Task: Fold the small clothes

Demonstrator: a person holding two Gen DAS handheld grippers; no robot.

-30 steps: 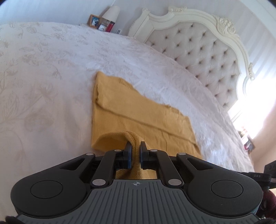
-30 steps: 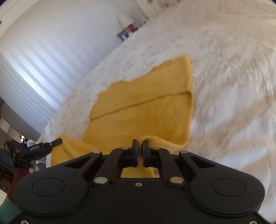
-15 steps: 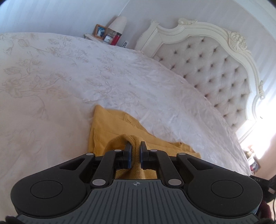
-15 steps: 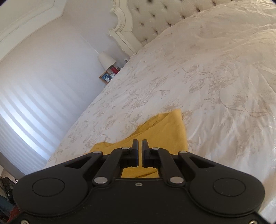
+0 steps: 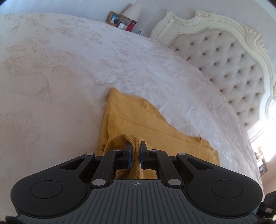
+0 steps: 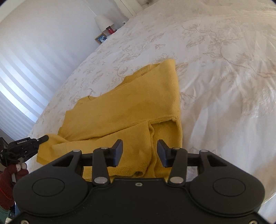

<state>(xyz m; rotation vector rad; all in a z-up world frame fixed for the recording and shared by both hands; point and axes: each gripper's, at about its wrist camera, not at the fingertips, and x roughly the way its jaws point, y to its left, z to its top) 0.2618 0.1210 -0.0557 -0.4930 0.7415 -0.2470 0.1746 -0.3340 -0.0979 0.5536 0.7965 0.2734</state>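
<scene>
A mustard-yellow knit garment (image 5: 138,120) lies partly folded on the white bed. My left gripper (image 5: 135,151) is shut on a bunched near corner of it, the cloth pinched between the jaws. In the right wrist view the same garment (image 6: 131,110) lies spread with a fold line across it. My right gripper (image 6: 139,149) is open just above the garment's near folded edge, holding nothing. The left gripper (image 6: 41,138) shows at the far left of that view, still gripping the garment's left corner.
The white embroidered bedspread (image 5: 51,77) surrounds the garment. A tufted headboard (image 5: 232,65) stands at the right. A nightstand with a lamp (image 5: 132,10), photo frame and small items is at the far side. A striped window blind (image 6: 25,60) is on the left.
My right gripper has opened and let go of the garment's corner, laying it down as a fold. My left gripper stays shut on its corner and has moved little.
</scene>
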